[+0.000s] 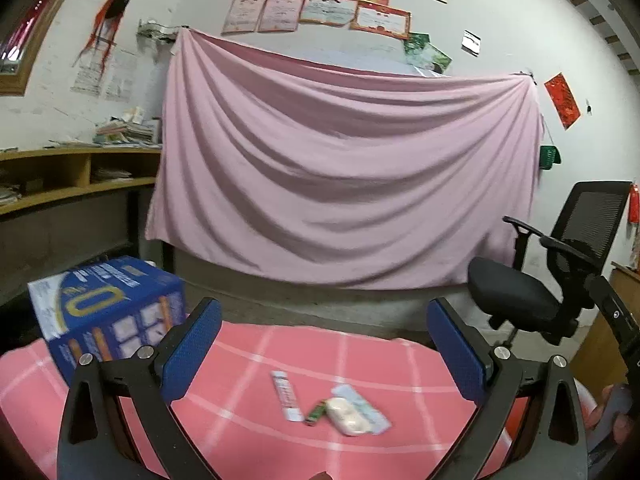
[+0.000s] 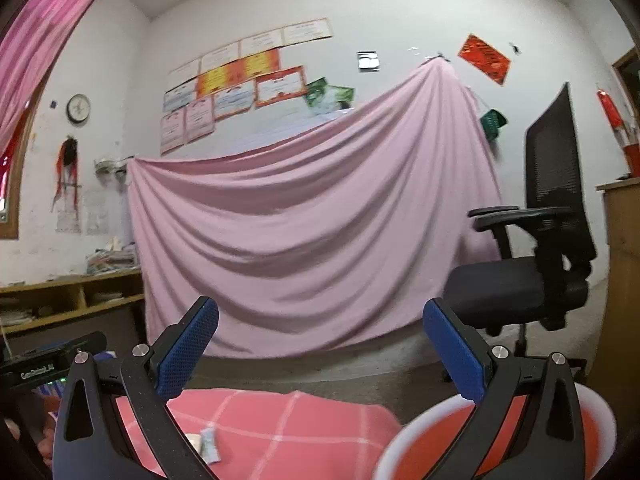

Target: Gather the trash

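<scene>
In the left wrist view, trash lies on the pink checked tablecloth [image 1: 360, 352]: a long white and red wrapper [image 1: 286, 396], a small green packet [image 1: 315, 412], and a clear packet holding a pale round piece [image 1: 352, 414]. My left gripper [image 1: 325, 348] is open and empty, above and short of the trash. In the right wrist view, my right gripper [image 2: 320, 350] is open and empty. A red bin with a white rim [image 2: 420, 444] sits low right, partly under the right finger. A bit of the trash [image 2: 208, 444] shows at the bottom left.
A blue carton [image 1: 108, 308] stands at the table's left. A black office chair [image 1: 560, 280] stands to the right, beyond the table edge. A pink sheet [image 1: 340, 168] hangs on the wall behind. Wooden shelves [image 1: 60, 176] line the left wall.
</scene>
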`<action>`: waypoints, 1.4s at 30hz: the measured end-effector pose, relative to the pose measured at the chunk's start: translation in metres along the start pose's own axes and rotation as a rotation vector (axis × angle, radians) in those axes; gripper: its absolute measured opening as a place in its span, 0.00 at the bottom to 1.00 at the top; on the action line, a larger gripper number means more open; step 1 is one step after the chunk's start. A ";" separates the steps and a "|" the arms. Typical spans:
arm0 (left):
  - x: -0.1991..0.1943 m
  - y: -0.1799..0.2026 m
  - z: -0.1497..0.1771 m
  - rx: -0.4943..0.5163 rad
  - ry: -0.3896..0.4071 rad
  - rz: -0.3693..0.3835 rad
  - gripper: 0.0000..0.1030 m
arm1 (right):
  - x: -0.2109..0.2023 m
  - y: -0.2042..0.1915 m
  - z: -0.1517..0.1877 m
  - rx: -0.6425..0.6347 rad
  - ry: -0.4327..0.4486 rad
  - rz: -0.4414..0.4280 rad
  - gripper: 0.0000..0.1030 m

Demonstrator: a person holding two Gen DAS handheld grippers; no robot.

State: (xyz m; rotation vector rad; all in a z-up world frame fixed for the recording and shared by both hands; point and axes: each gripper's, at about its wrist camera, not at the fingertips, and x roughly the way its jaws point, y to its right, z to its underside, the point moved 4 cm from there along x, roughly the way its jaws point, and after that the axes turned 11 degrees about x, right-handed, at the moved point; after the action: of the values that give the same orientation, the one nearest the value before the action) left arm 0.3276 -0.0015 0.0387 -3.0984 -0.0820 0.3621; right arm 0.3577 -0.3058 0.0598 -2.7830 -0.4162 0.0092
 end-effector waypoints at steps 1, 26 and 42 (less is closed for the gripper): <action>-0.001 -0.004 0.001 0.002 0.008 -0.007 0.97 | 0.002 -0.005 0.002 -0.006 -0.003 -0.007 1.00; 0.068 -0.038 0.053 0.170 -0.252 -0.024 0.97 | 0.094 -0.053 0.107 -0.227 -0.504 0.043 1.00; 0.146 -0.015 0.105 0.100 -0.659 0.107 0.45 | 0.119 -0.041 0.145 -0.198 -0.777 0.039 0.84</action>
State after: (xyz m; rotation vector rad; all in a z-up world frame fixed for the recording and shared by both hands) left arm 0.4444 0.0227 -0.0969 -2.7517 0.0911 1.3211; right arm 0.4519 -0.1885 -0.0591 -2.8739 -0.5588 1.1335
